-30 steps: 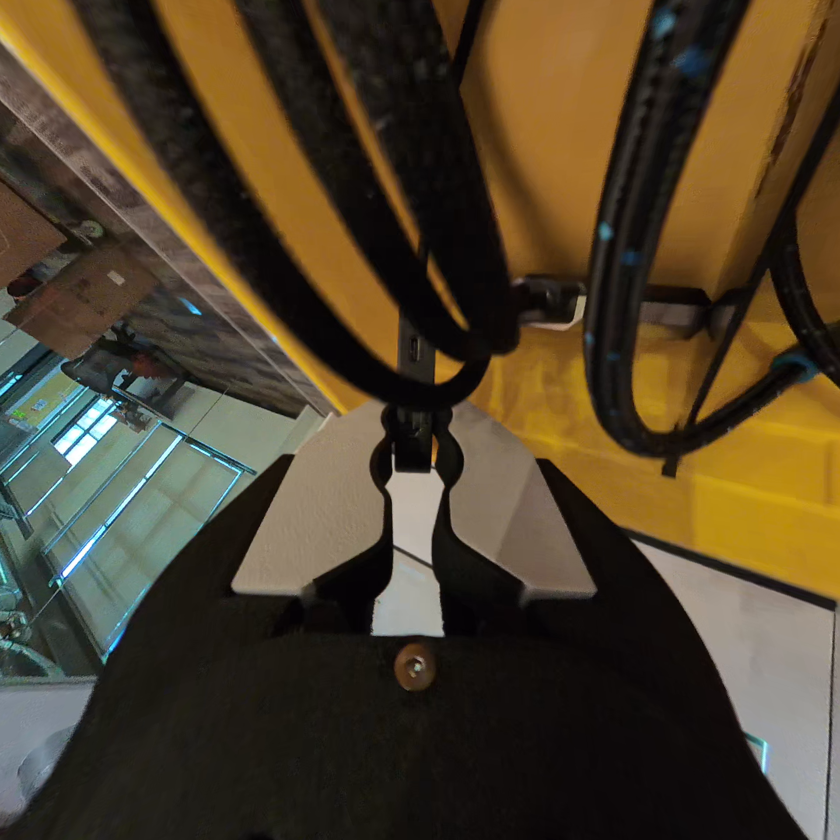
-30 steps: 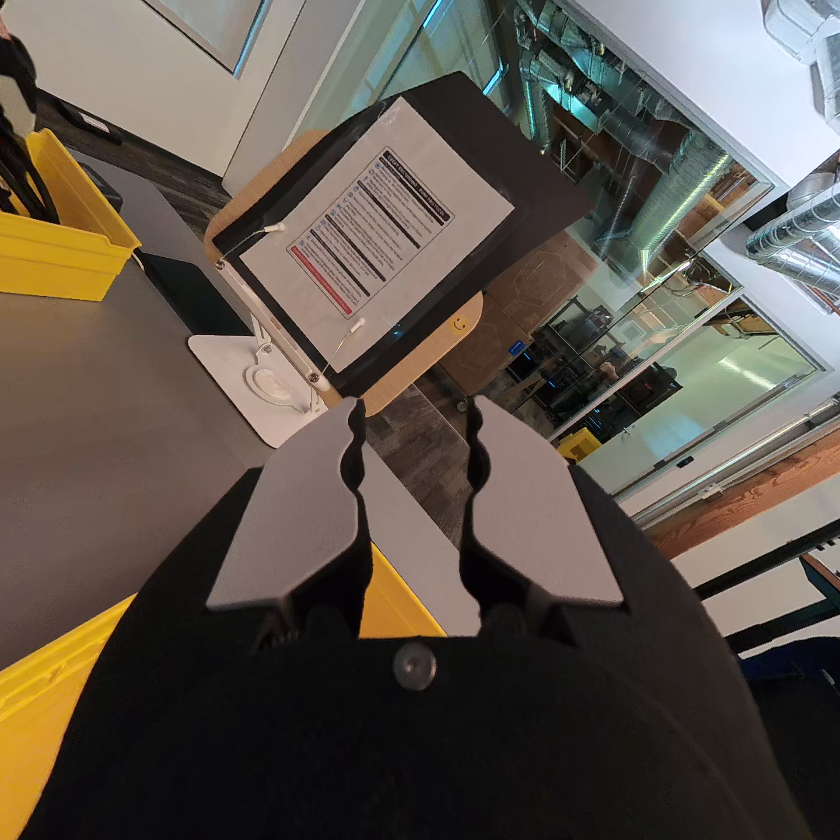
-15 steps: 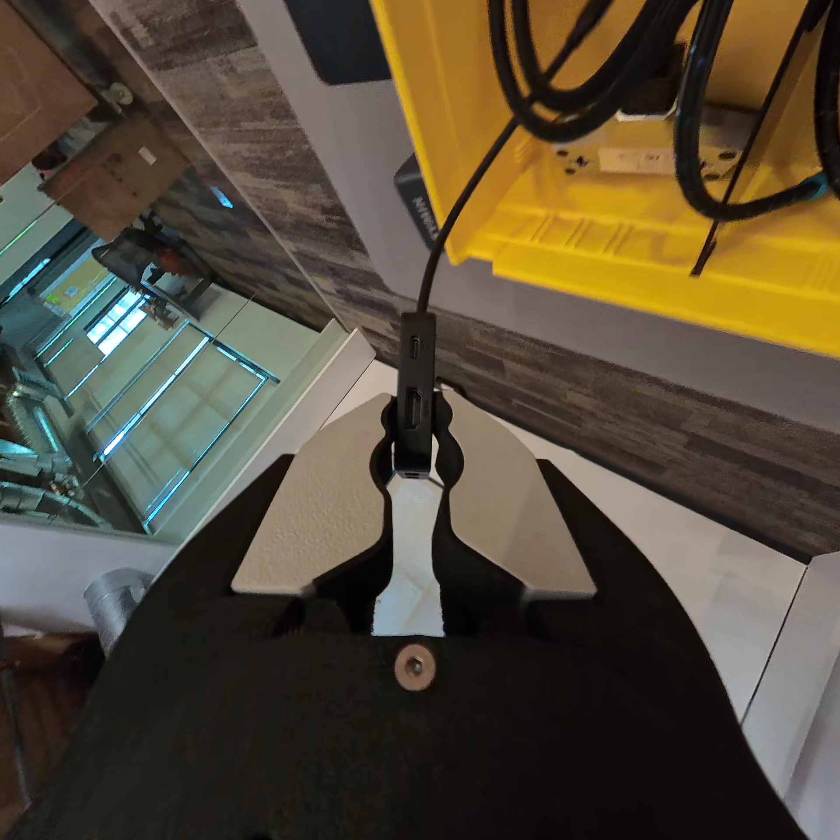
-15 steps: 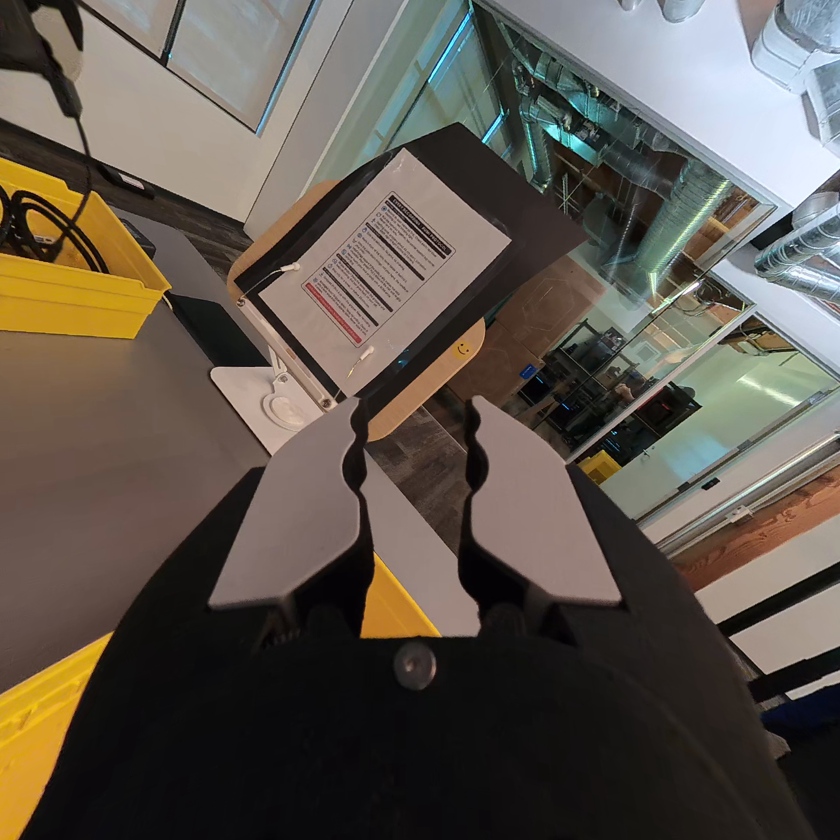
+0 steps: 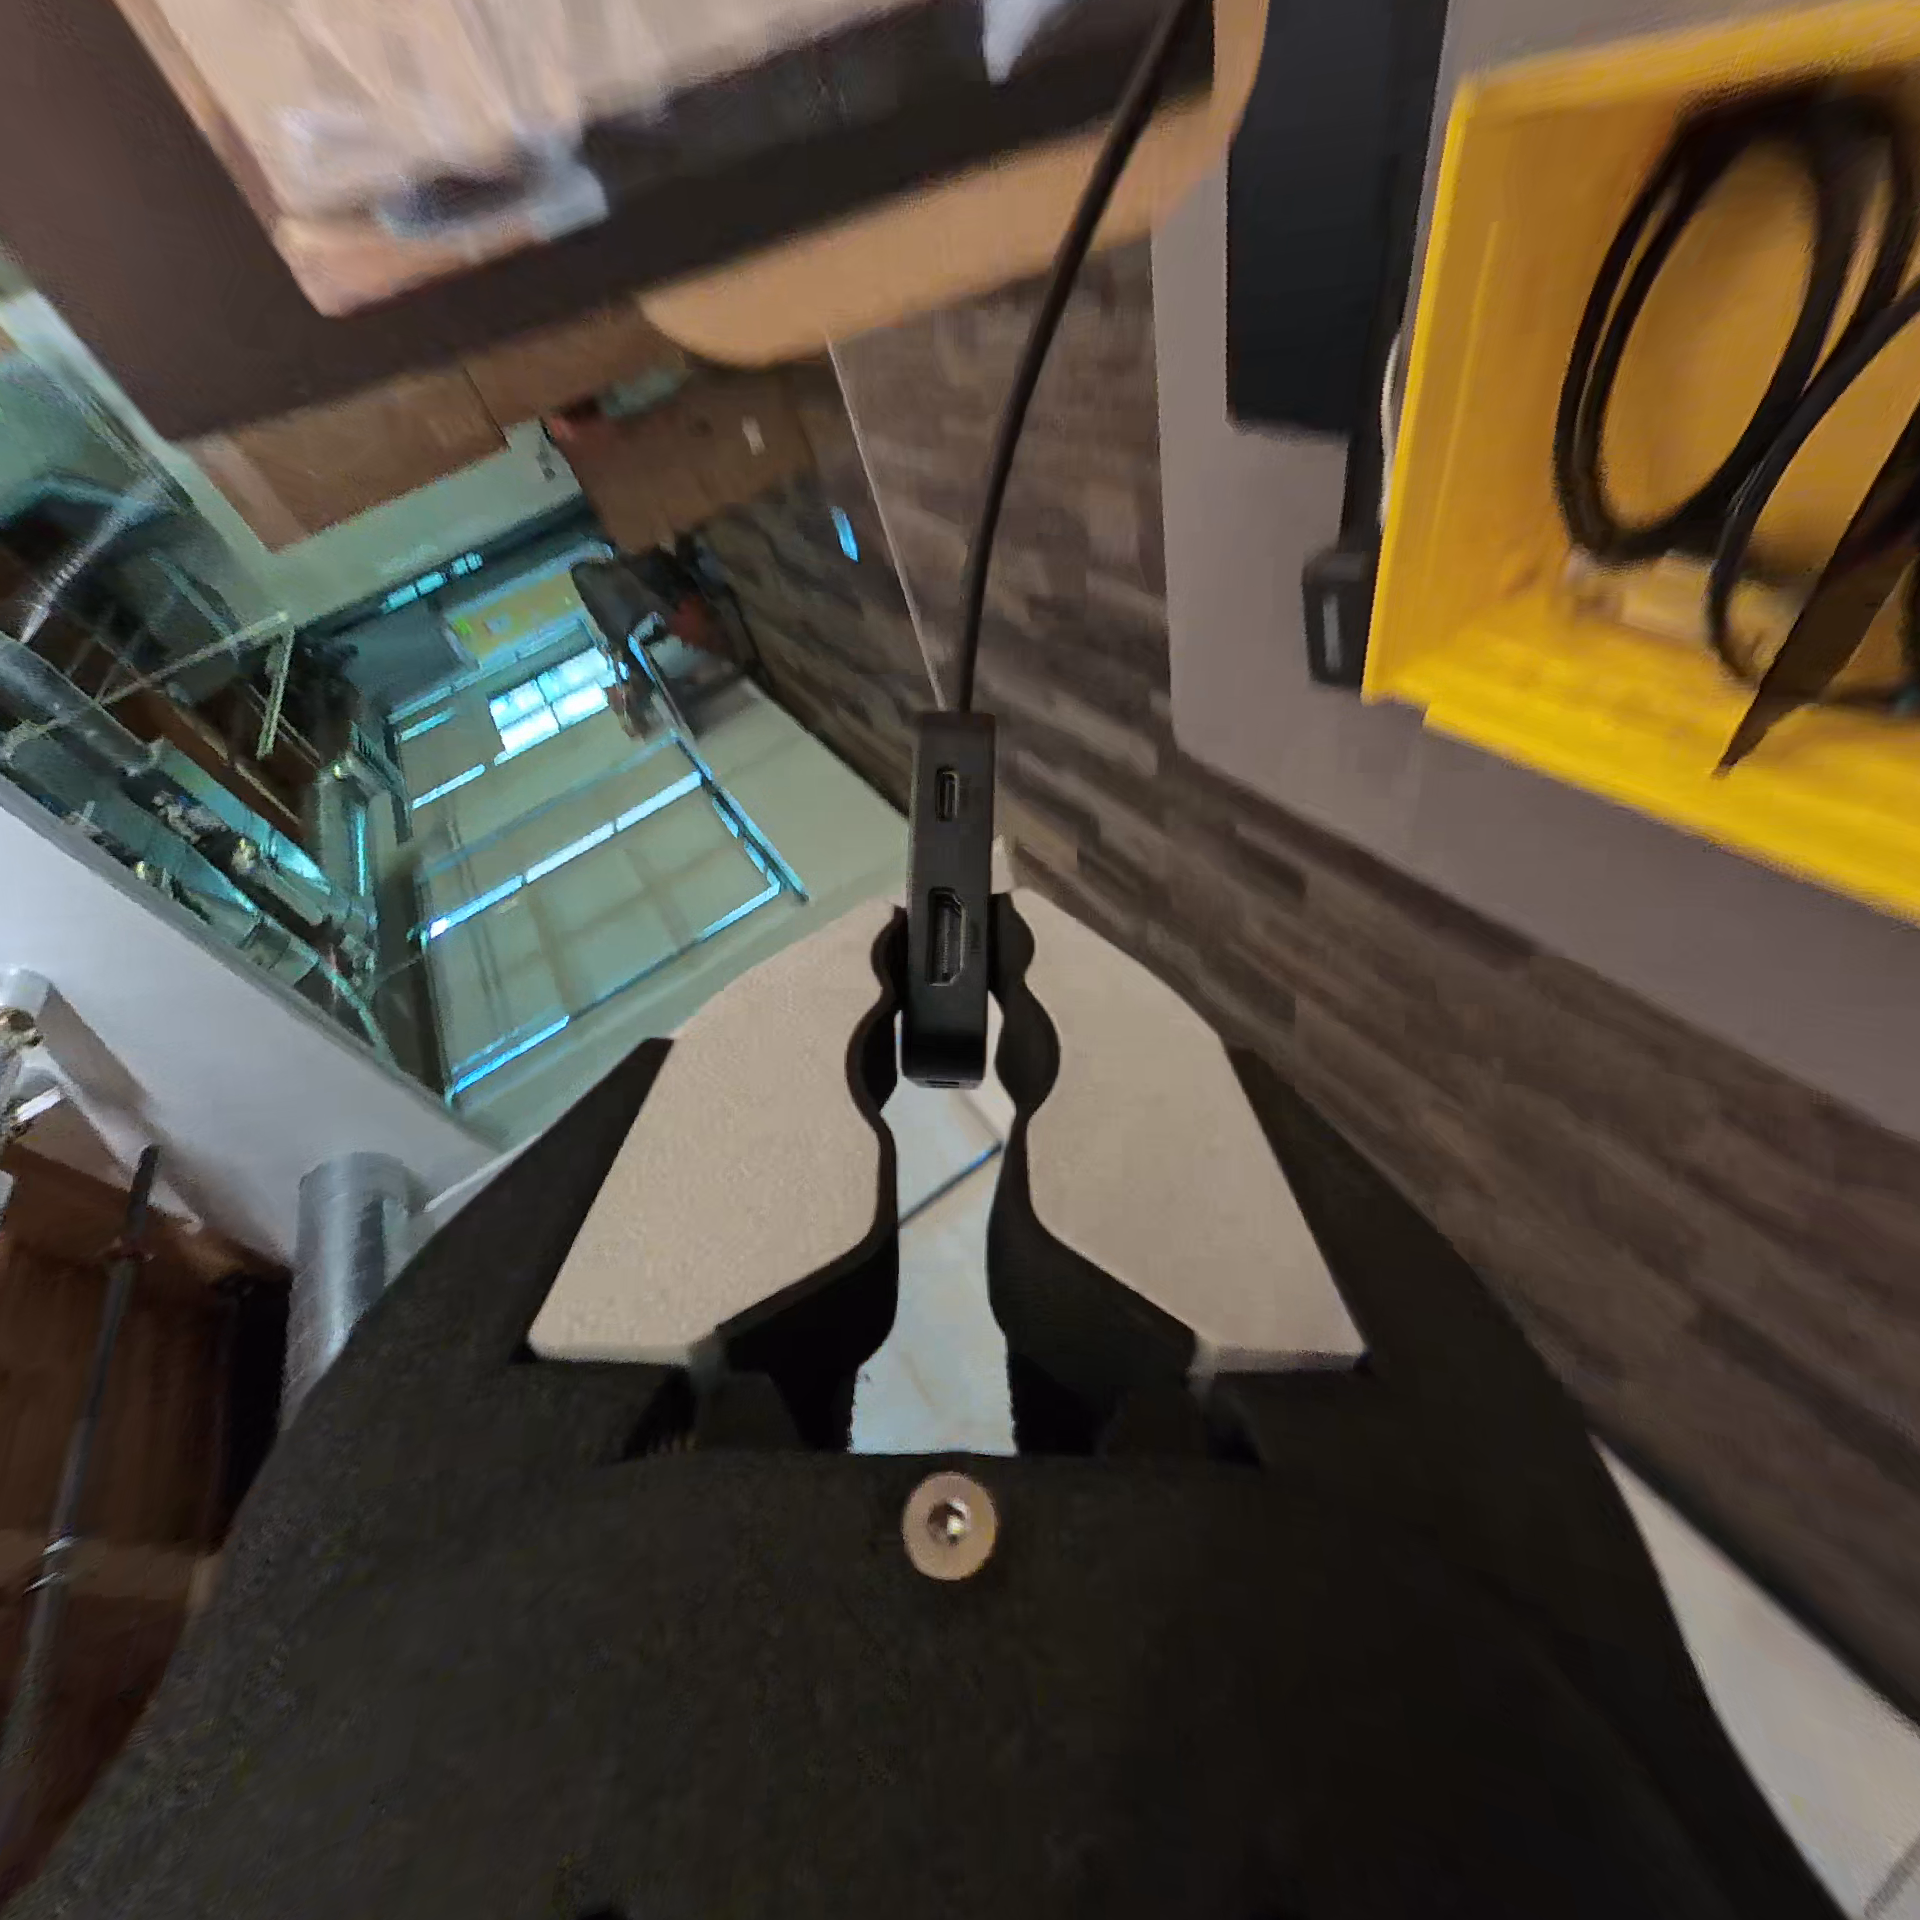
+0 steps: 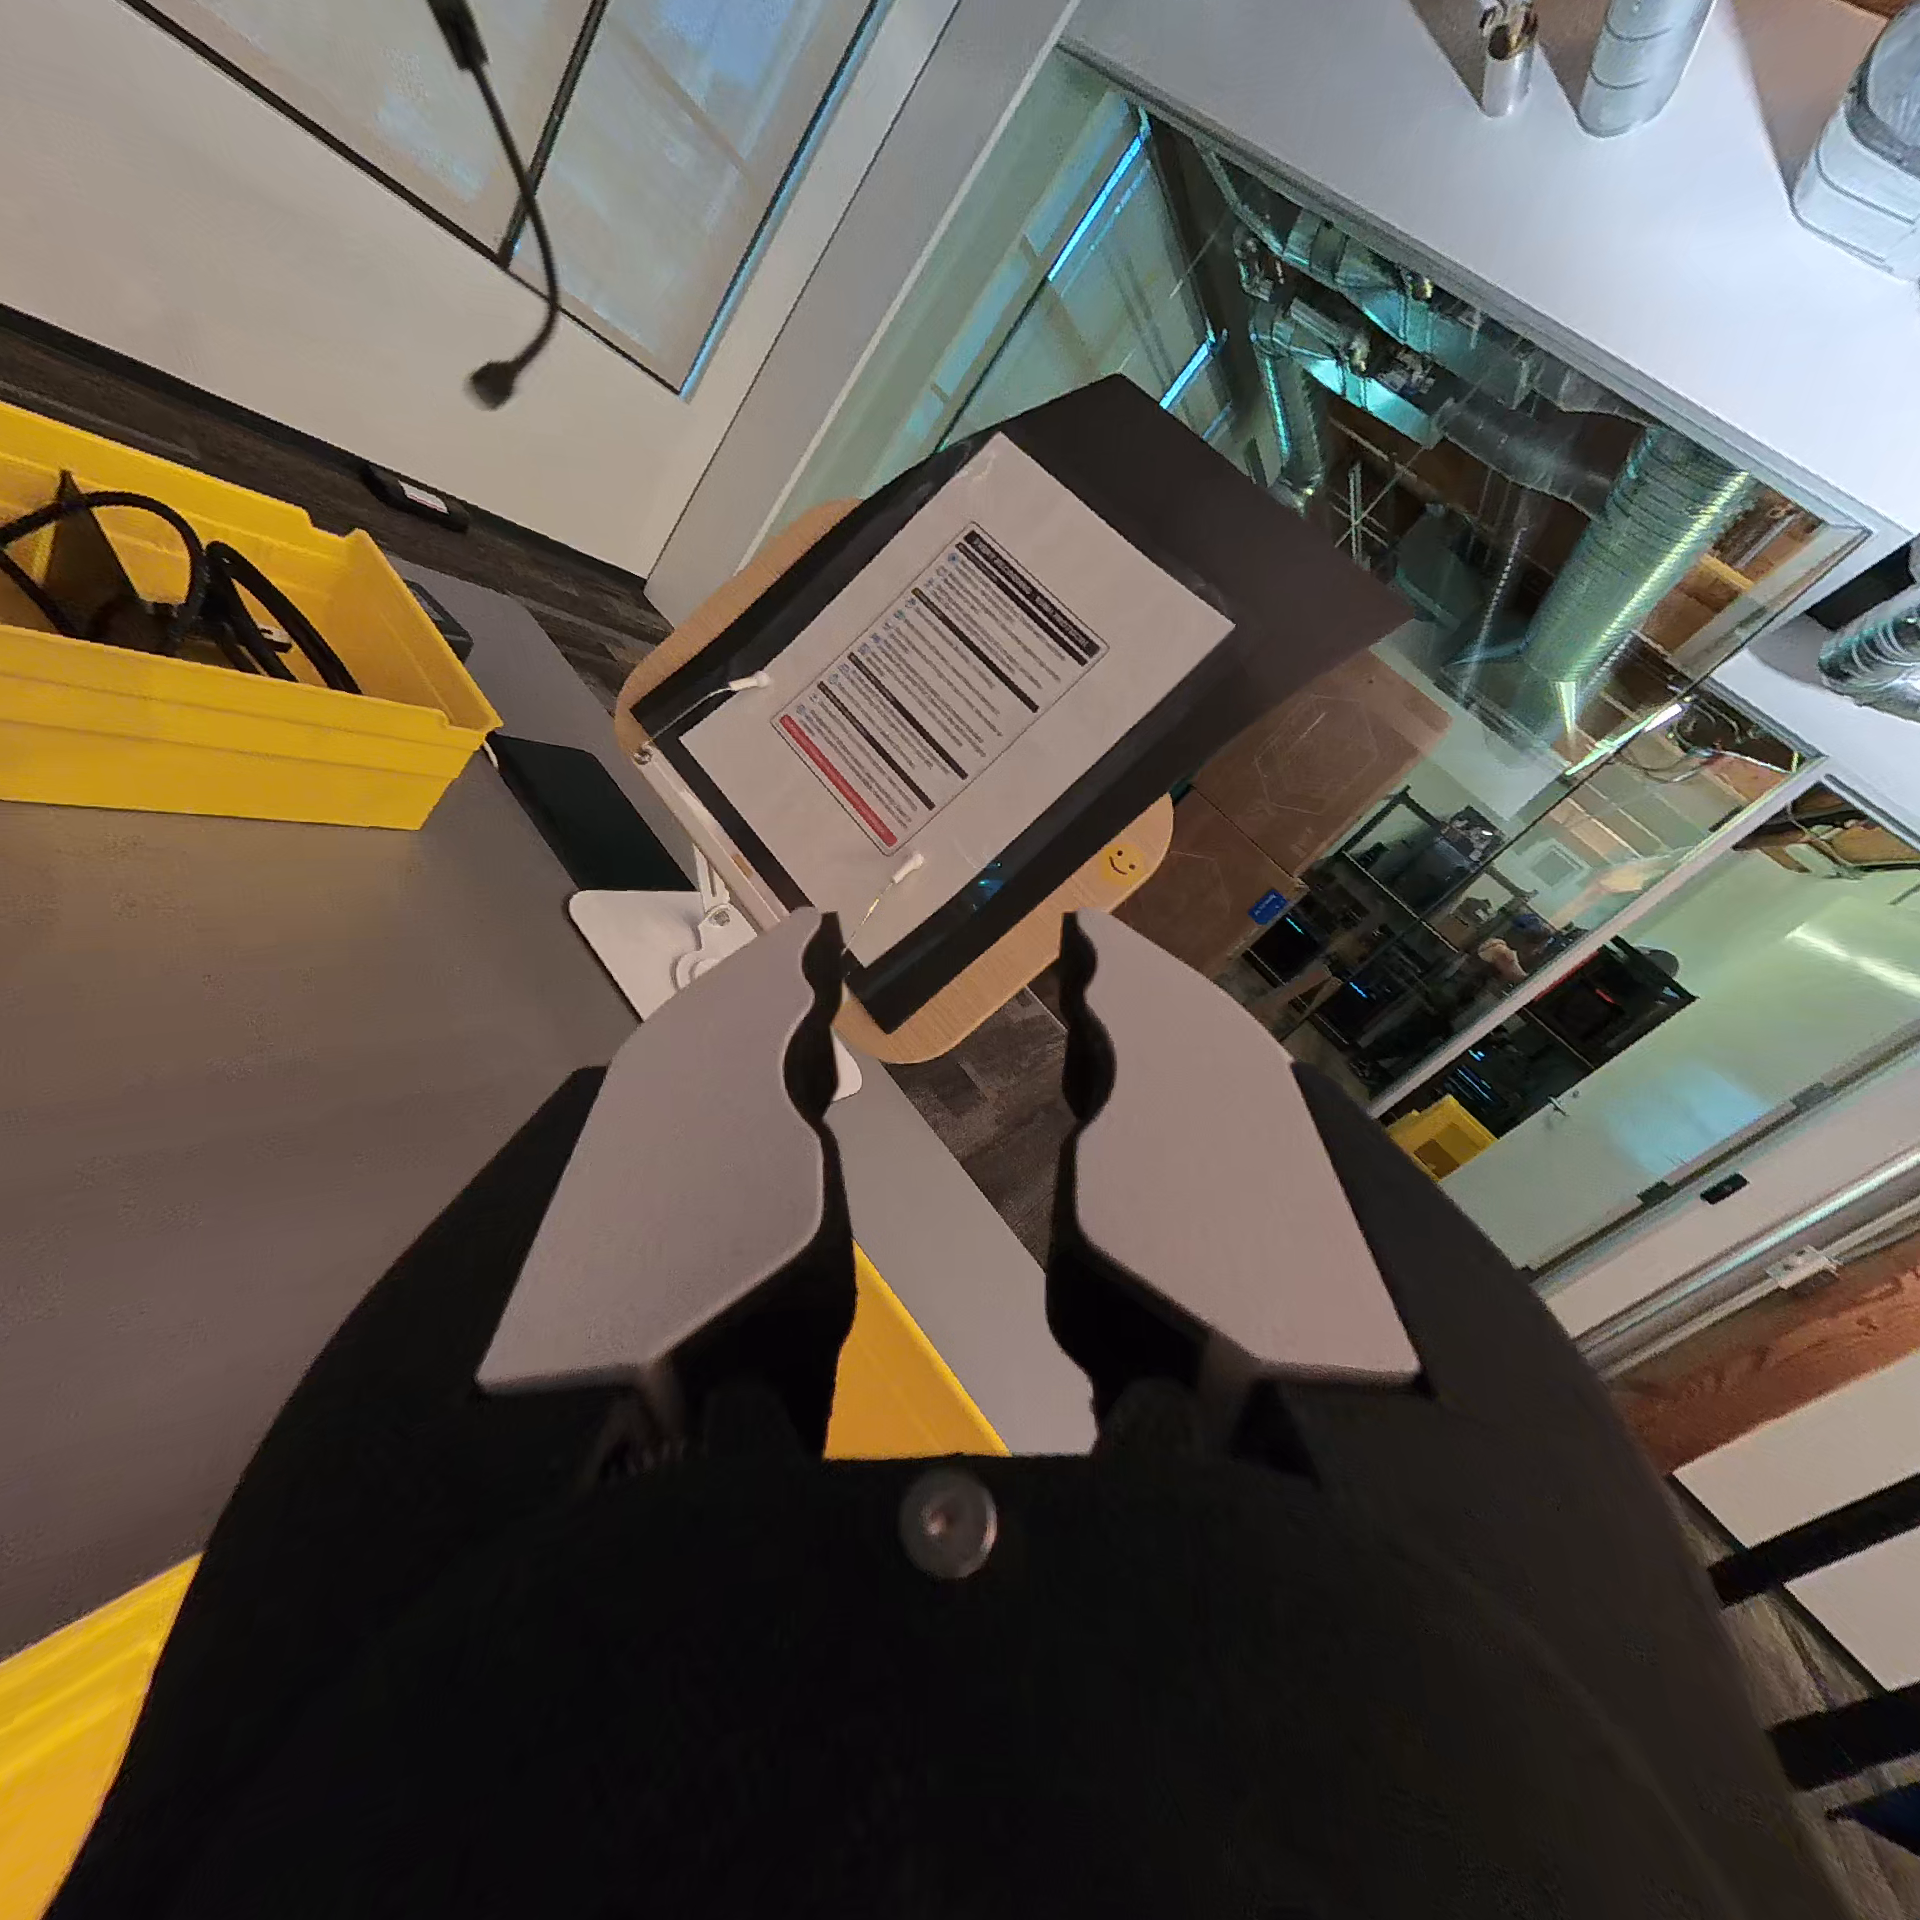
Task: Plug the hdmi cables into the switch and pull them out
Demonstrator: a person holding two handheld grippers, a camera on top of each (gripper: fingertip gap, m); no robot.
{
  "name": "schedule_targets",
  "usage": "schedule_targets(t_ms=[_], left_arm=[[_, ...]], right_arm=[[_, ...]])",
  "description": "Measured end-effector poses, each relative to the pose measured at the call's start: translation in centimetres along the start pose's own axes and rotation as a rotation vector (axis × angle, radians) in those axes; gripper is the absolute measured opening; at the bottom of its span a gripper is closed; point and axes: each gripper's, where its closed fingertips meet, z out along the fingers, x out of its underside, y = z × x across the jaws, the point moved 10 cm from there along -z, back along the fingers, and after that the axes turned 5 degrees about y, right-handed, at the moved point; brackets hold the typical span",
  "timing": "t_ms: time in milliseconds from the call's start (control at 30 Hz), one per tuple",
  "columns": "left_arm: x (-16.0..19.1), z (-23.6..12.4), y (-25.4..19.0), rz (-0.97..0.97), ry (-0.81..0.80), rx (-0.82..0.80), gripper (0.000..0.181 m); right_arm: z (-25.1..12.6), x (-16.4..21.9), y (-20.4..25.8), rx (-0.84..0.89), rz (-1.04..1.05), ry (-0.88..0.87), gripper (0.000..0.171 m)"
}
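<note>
One switch [image 5: 943, 914], a slim black stick, is pinched between the left tongs [image 5: 943, 1023] and held up in the air off the bench [image 6: 260, 1039]; two ports show on its near face, a small one above a wider one, both empty; its single thin lead [image 5: 1023, 353] runs up out of frame, and the plug end dangles in the right view. The yellow bin [image 5: 1558, 665] sits well apart on the bench, holding maybe two or three looped black cables [image 5: 1662, 343]; motion blur and the frame edge make an honest count tough. Right tongs [image 6: 943, 987] are spread with nothing between them, aimed at one black tablet [image 6: 966, 727] on a stand; a second yellow bin [image 6: 904, 1382] peeks from behind them, mostly hidden.
</note>
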Motion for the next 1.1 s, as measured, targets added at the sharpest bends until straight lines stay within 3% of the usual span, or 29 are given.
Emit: schedule_targets(t_ms=[133, 233, 400, 533, 733, 1100], left_arm=[[-5.2, -2.4, -2.4, -0.129, -0.271, -0.020, 0.014], [-10.6, -2.8, -7.2, -0.285, -0.431, -0.025, 0.014], [-20.8, 0.1, -17.2, -0.356, -0.533, 0.016, 0.014], [-25.9, 3.6, -21.6, -0.327, -0.576, 0.097, 0.014], [-28.2, 7.6, -24.1, -0.242, -0.529, 0.133, 0.014], [-27.8, 8.5, -25.1, -0.301, -0.579, 0.310, 0.020]], right_arm=[[-0.3, -0.4, 0.3, -0.018, -0.020, -0.010, 0.041], [-1.0, -0.7, 0.2, -0.029, -0.019, -0.019, 0.041], [-2.6, -0.9, -0.4, -0.003, -0.031, -0.033, 0.041], [-4.0, -0.8, -1.2, 0.033, -0.032, -0.048, 0.040], [-5.4, -0.1, -2.6, 0.085, 0.005, -0.056, 0.039], [-5.4, 0.9, -3.4, 0.078, 0.049, -0.053, 0.039]])
